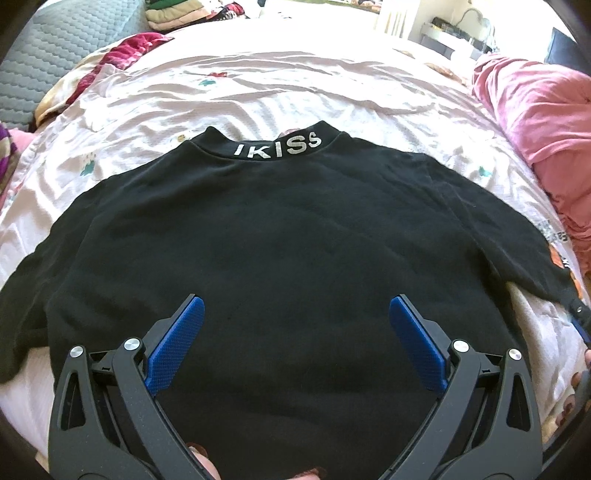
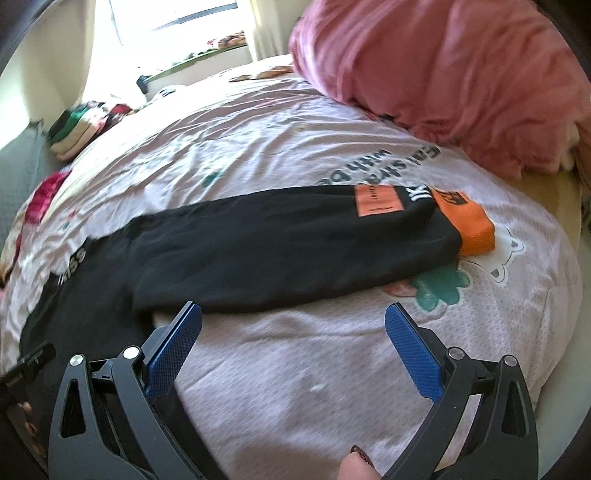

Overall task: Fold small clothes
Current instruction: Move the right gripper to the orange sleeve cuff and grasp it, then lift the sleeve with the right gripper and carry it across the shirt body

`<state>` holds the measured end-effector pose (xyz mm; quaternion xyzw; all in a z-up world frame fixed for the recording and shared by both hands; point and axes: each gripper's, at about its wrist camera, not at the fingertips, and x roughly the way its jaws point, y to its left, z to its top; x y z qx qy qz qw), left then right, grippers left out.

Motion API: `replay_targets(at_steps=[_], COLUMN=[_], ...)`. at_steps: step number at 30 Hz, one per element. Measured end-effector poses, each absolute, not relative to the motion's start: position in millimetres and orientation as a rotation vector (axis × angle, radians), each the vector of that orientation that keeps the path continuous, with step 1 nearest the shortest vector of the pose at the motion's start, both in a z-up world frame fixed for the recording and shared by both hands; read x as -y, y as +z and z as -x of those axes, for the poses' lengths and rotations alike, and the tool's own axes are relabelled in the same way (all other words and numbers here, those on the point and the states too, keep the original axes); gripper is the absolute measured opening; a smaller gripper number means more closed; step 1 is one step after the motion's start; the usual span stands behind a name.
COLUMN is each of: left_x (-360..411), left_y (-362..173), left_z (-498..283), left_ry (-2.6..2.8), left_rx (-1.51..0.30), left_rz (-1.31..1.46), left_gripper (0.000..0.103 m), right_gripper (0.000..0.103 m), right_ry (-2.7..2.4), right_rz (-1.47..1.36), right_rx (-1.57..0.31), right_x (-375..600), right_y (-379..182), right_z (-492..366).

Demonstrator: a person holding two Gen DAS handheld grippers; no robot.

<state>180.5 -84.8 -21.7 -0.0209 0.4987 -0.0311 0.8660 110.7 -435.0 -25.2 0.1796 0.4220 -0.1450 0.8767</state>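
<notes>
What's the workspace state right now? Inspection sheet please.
Surface: bed with wrinkled pale pink printed sheet.
Job's things: black sweatshirt spread flat, collar away from the left camera; right sleeve stretched out, orange cuff at its end.
Clutter: pink blanket bunched at the bed edge; folded clothes pile at the far side.
Grippers: left hand-held gripper open over the sweatshirt; right hand-held gripper open beside the sleeve, holding nothing.
Cables: nothing seen.
Surroundings: bright window.
</notes>
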Motion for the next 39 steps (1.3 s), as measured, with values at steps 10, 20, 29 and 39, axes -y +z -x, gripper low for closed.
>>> replay_targets(at_steps=[10, 20, 29, 39], left_x=[98.9, 112.6, 107.6, 92.2], left_y=[-24.0, -26.5, -34.0, -21.5], left_z=[-204.9, -230.4, -249.9, -242.9], left_ry=[-0.078, -0.085, -0.082, -0.140], left_rx=[-1.056, -1.060, -1.070, -1.059], left_rz=[0.035, 0.032, 0.074, 0.157], left_gripper=[0.094, 0.094, 0.094, 0.094], right_gripper=[0.099, 0.099, 0.036, 0.013], right_ry=[-0.453, -0.522, -0.519, -0.232], right_rz=[-0.463, -0.624, -0.750, -0.680], right_rx=[-0.895, -0.915, -0.776, -0.559], right_x=[492.2, 541.7, 571.3, 527.3], right_y=[-38.1, -58.2, -62.9, -22.8], right_z=[-122.5, -142.7, -146.8, -140.5])
